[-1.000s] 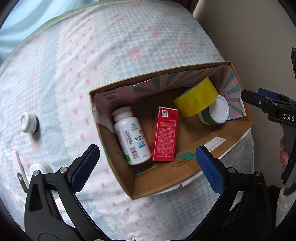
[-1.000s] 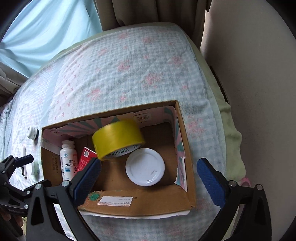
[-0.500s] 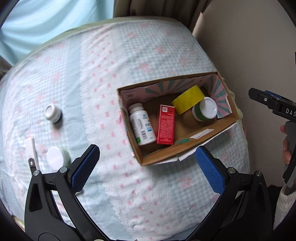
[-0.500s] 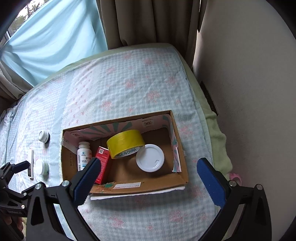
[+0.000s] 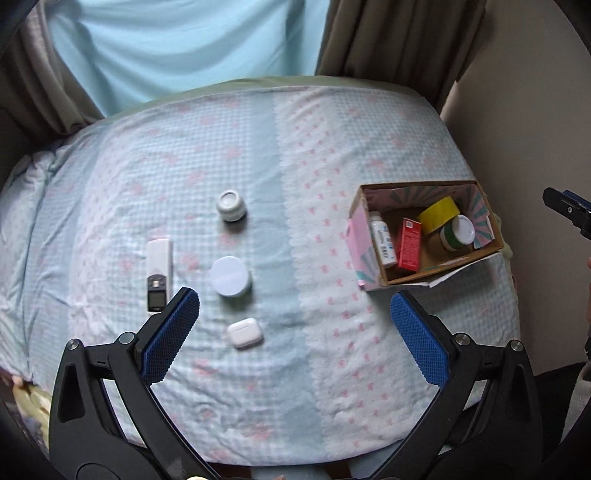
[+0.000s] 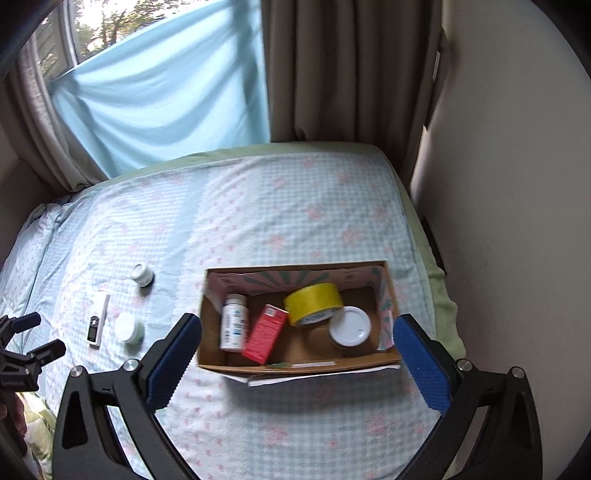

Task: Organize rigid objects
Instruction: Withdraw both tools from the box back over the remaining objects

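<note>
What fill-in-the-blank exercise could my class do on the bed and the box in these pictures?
1. The roll of tape in the cardboard box is ____ in colour.
2. The red carton lies between the tape and the white ____.
3. The earbud case lies on the ____, outside the box.
4. Both the left gripper and the right gripper are ____.

Missing words: yellow; bottle; bed; open

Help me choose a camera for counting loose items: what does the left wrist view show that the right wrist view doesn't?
Only the left wrist view shows the white earbud case. Only the right wrist view shows the window. Both share the cardboard box with its yellow tape roll, the small jar, the round tin and the white stick on the bedspread.
</note>
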`<move>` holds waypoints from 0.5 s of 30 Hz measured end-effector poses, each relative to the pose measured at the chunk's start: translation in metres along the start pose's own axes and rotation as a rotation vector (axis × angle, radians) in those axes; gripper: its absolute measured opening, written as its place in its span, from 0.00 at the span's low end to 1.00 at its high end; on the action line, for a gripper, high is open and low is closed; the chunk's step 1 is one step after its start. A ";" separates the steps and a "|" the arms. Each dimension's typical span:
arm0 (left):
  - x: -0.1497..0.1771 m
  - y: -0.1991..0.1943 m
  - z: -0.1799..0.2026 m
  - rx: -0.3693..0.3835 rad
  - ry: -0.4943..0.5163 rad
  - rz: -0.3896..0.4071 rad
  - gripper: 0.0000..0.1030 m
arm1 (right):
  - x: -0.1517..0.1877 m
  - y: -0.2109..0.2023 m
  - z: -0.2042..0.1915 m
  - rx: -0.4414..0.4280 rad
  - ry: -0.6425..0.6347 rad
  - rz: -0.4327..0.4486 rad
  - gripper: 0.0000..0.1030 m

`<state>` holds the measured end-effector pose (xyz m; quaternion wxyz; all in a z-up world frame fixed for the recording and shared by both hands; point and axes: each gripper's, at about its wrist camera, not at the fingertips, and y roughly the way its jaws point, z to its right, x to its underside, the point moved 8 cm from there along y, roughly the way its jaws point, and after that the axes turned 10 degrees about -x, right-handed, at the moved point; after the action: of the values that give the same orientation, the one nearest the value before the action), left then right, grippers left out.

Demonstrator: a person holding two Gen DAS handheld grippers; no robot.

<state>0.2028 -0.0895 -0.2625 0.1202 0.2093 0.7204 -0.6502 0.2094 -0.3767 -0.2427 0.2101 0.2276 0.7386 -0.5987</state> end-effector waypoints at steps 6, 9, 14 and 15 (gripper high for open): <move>0.020 -0.019 -0.079 -0.053 -0.037 0.040 1.00 | 0.008 -0.006 -0.076 -0.024 -0.041 0.012 1.00; 0.026 -0.024 -0.117 -0.108 -0.039 0.042 1.00 | 0.013 -0.002 -0.114 -0.051 -0.062 0.000 1.00; 0.028 -0.020 -0.170 -0.166 0.002 0.029 1.00 | 0.018 0.016 -0.171 -0.065 -0.082 -0.027 1.00; 0.028 -0.017 -0.179 -0.171 0.007 0.027 1.00 | 0.018 0.020 -0.183 -0.072 -0.088 -0.030 1.00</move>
<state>0.1878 0.0898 -0.2372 0.1436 0.2102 0.7708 -0.5839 0.1999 -0.1921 -0.2330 0.2413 0.1822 0.7530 -0.5844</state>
